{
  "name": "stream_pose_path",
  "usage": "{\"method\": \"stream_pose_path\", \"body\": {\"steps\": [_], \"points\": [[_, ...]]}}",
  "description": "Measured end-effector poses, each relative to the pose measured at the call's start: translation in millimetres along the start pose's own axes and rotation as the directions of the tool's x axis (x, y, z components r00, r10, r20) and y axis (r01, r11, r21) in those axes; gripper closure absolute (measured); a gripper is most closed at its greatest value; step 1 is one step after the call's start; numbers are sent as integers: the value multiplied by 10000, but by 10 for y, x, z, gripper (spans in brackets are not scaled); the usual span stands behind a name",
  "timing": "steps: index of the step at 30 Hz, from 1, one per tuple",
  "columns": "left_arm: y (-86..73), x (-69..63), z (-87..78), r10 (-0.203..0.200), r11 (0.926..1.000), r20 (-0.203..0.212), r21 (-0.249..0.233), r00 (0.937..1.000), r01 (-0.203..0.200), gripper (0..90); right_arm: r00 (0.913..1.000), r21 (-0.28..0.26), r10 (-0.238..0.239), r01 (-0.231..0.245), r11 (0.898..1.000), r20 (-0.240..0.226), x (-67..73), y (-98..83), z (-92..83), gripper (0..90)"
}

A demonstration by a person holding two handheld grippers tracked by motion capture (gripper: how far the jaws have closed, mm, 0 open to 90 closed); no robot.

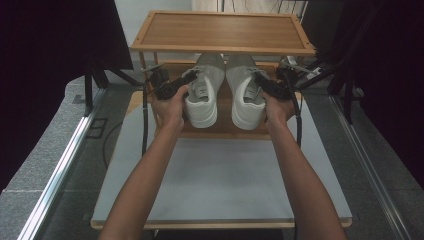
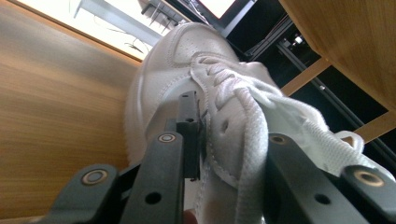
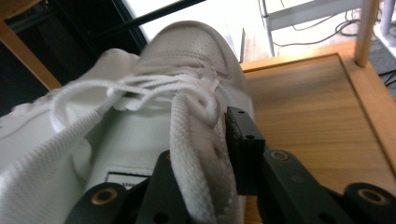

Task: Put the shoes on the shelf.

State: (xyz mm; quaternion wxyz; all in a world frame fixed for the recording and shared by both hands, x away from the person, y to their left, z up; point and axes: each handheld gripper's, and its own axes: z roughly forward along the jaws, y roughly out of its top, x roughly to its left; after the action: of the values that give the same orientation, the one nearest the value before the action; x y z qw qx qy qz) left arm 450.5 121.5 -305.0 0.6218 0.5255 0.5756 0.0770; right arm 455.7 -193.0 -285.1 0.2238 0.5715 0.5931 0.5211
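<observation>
A pair of white lace-up shoes stands on the lower wooden shelf (image 1: 225, 132), toes pointing away from me. My left gripper (image 1: 189, 80) holds the left shoe (image 1: 202, 100) by its outer side wall at the laces. In the left gripper view, my left gripper (image 2: 233, 133) has one jaw outside the left shoe (image 2: 159, 79) and one inside, both against it. My right gripper (image 1: 261, 82) grips the right shoe (image 1: 245, 100) the same way. In the right gripper view, my right gripper (image 3: 201, 135) has the lace flap of the right shoe (image 3: 187, 51) pinched between its jaws.
The rack's top shelf (image 1: 222, 30) overhangs the shoes' toes, and its thin posts stand at the corners. The rack sits at the far end of a grey table (image 1: 220, 185). Dark curtains and metal rails flank the table on both sides.
</observation>
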Motion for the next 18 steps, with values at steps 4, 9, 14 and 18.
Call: {"method": "stream_pose_path", "body": {"steps": [4,9,14,18], "points": [[-30,-7,90,-41,9998,493,183,9988,32,635,9992,-58,23,-25,10000,-396,85,0,34,606],[-4,10,82,-355,9992,843,232,9958,337,510,9941,-97,618,-629,9980,-886,77,-7,29,470],[39,-42,-63,-292,9994,1209,-123,9922,309,476,9795,-494,1088,-1187,9917,-1697,-1,3,-88,446],[42,-82,-240,25,9995,1368,-305,9906,17,502,9868,-571,504,-598,9966,-1539,-4,-15,-225,481]]}}
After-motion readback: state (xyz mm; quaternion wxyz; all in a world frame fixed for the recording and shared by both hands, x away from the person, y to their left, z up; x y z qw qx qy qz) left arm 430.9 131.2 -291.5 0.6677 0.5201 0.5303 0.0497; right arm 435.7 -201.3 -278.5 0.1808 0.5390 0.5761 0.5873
